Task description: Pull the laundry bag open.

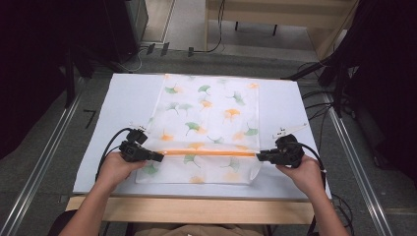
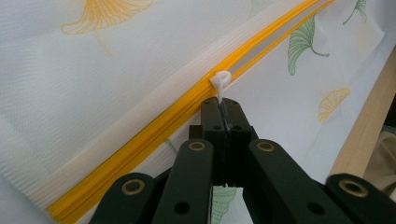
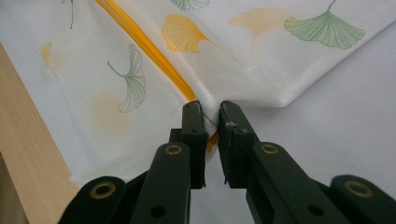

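Observation:
A white mesh bag printed with green and orange ginkgo leaves lies flat on the table, an orange zipper running across it near the front. My left gripper sits at the zipper's left end, shut on the white zipper pull. My right gripper is at the zipper's right end, its jaws pinching the bag fabric where the orange zipper ends. A hand holds each gripper.
A white sheet covers the table, whose wooden front edge runs along the bottom. Dark stands and cables flank the table on both sides.

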The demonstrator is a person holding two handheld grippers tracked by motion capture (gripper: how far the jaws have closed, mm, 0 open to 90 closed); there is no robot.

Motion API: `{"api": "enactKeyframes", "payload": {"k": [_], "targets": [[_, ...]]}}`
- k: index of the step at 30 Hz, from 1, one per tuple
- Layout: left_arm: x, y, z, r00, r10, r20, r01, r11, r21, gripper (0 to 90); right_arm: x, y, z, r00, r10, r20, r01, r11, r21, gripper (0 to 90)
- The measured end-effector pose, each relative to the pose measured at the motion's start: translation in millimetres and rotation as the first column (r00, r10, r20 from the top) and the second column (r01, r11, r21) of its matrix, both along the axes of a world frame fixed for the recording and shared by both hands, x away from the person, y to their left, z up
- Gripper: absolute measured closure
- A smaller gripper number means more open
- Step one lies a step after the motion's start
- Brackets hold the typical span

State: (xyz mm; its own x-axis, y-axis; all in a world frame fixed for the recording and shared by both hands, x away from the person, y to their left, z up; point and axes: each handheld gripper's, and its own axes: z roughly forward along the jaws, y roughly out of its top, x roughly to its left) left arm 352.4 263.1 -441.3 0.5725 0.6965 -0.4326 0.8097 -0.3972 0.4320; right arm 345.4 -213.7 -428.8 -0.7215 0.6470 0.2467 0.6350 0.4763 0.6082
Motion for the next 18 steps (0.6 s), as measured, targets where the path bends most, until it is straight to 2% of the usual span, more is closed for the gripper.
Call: {"api": "enactKeyframes", "payload": {"k": [18], "targets": [[-2.4,16.1,2.1,0.9999,0.011,-0.006,-0.011,0.9999,0.003,90.0,0.2,0.4,-0.4,1.0000,0.000,-0.002,0.000,1.0000,-0.004,83.4]]}}
